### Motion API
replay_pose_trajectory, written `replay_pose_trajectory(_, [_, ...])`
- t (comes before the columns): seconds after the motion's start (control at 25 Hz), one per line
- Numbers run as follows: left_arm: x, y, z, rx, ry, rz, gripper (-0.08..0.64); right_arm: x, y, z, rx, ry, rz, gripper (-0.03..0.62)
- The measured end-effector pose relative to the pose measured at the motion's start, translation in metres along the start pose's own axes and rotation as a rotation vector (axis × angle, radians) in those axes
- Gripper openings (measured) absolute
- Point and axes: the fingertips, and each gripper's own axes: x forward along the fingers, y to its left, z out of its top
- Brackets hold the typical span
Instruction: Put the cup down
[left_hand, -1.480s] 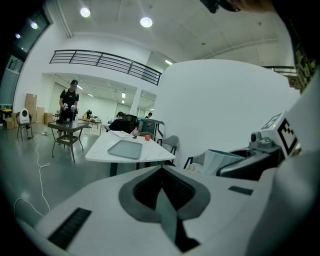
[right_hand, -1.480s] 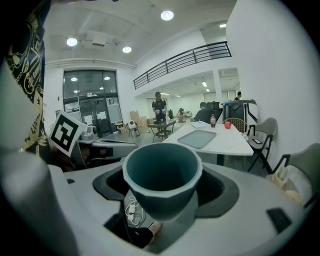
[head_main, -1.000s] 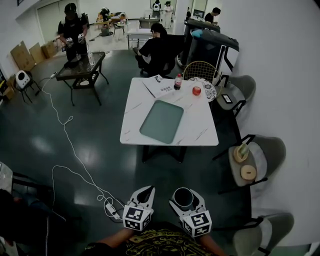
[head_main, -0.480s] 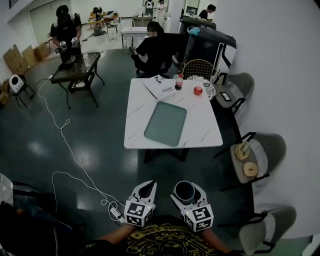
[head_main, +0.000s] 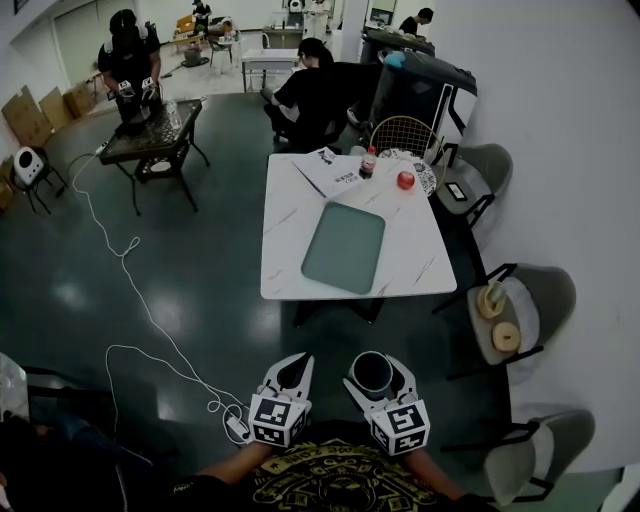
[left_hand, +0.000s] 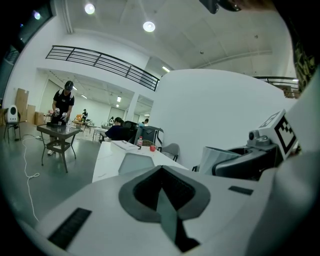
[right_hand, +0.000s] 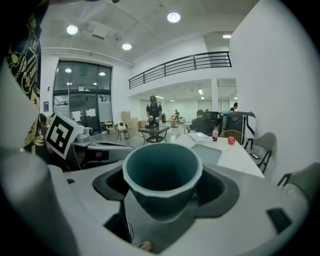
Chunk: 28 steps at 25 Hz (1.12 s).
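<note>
- While I stand short of the table, the right gripper (head_main: 374, 376) is clamped on the cup (right_hand: 162, 172), with one jaw on each side of its wall. The cup sits upright, mouth up, and looks empty inside.
- The left gripper (head_main: 293, 368) has its jaws pressed together with nothing between them. It rides just beside the right one, at its 9 o'clock.
- As I judge it, the coming move turns on one relation. The white table (head_main: 285, 235) lies at 12 o'clock from the cup, well apart, with bare floor between. I would have to close that gap before lowering anything.
- The green tray (head_main: 344, 247) on that table runs its long axis roughly 12 to 6, leaning a touch toward 1. Its near short edge faces me. It looks a likely landing spot, though the task names none.
- The right gripper holds the cup, so the set-down falls to it, and I see no job for the left.
- On the table I count one tray, one bottle (head_main: 368, 162), one red fruit (head_main: 405, 180) and one open booklet (head_main: 328, 172). The last three sit at the far end.
- There is one cup. Three grey chairs stand along the wall from 1 to 3 o'clock, and the middle chair (head_main: 552, 292) has two small things on its seat.
</note>
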Motion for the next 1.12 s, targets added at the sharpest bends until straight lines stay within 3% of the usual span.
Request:
replay_pose_trajectory(0.36, [-0.010,0.029,0.007,-0.014,-0.012,0.054,0.009,0.026,0.008,0.017,-0.022,-0.009,0.023,0.377])
replay_pose_trajectory(0.72, [-0.008,0.058,0.008,-0.030,-0.018,0.151,0.009,0.058,0.005,0.018,-0.044,-0.012,0.104,0.377])
replay_pose_trajectory(1.12, [0.042,0.065,0.031,-0.016,-0.023,0.207,0.009,0.093,-0.042,0.046,-0.071,-0.027,0.139,0.377])
